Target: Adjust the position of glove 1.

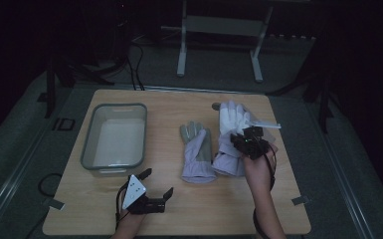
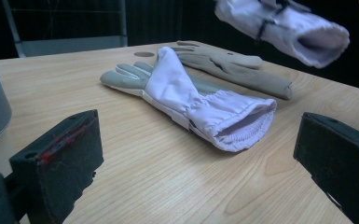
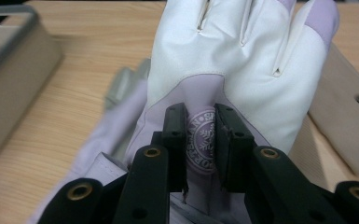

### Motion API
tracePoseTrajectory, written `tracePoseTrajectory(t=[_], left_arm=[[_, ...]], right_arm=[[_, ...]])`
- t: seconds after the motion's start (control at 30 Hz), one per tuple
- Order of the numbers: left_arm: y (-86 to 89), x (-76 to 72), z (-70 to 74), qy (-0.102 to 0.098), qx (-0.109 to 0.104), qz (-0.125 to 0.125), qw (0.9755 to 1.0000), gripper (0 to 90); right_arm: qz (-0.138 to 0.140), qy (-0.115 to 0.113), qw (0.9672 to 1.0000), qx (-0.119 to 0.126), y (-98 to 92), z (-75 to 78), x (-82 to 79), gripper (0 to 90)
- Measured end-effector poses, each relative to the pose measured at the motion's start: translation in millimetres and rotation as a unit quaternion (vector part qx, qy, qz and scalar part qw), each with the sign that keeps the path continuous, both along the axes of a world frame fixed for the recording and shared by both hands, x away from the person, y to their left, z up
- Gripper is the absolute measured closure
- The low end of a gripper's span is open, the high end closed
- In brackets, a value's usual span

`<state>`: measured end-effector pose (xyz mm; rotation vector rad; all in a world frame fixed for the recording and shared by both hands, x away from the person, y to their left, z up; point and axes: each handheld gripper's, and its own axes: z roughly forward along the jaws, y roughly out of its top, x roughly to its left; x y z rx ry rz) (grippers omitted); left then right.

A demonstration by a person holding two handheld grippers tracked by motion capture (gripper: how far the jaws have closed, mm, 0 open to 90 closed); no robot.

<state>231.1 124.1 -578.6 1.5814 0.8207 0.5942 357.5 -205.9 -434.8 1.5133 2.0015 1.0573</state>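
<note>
A white and lilac work glove (image 1: 231, 119) hangs a little above the table at the right, with my right gripper (image 1: 236, 141) shut on it. In the right gripper view the jaws pinch a fold at the glove's (image 3: 251, 60) printed back. A second glove (image 1: 197, 152) with a grey palm and lilac cuff lies flat at the table's middle, its cuff opening facing my left gripper (image 2: 200, 158). That left gripper (image 1: 157, 182) rests open near the front edge with nothing between its jaws. Behind the flat glove (image 2: 182, 93) lies a tan glove (image 2: 233, 70).
A grey-rimmed clear bin (image 1: 90, 134) stands at the left of the wooden table (image 1: 179, 219), with nothing showing inside. A small round hole (image 1: 215, 105) sits in the tabletop by the far edge. Beyond the table are a metal stand and cables on the floor.
</note>
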Motion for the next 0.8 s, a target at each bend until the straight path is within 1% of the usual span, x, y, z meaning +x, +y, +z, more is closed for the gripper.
tracePoseTrajectory(t=[0.13, 0.3, 0.43, 0.5, 0.6, 0.73, 0.8], left_arm=[[0.1, 0.0, 0.0, 0.000, 0.000, 0.000, 1.0000, 1.4], [0.2, 0.0, 0.0, 0.001, -0.001, -0.001, 1.0000, 1.4], [0.2, 0.0, 0.0, 0.001, -0.002, -0.001, 1.0000, 1.4], [0.3, 0.0, 0.0, 0.002, -0.003, -0.001, 1.0000, 1.4], [0.3, 0.0, 0.0, 0.002, -0.003, -0.001, 1.0000, 1.4], [0.4, 0.0, 0.0, 0.002, -0.002, -0.001, 1.0000, 1.4], [0.5, 0.0, 0.0, 0.002, -0.001, -0.002, 1.0000, 1.4]], right_arm=[[0.009, -0.004, 0.9999, 0.002, 13.2, 8.2, 1.9, 75.7], [0.038, -0.007, 0.9992, -0.002, 43.6, 17.9, 3.0, 75.6], [0.058, -0.004, 0.9983, -0.009, 64.4, 19.7, 3.9, 75.6], [0.068, -0.001, 0.9976, -0.011, 73.4, 16.8, 4.9, 75.6], [0.080, 0.012, 0.9966, -0.017, 84.4, 9.5, 6.5, 75.5], [0.094, 0.024, 0.9950, -0.023, 93.0, -4.0, 8.4, 75.4], [0.093, 0.031, 0.9948, -0.030, 95.1, -11.4, 9.9, 75.4]])
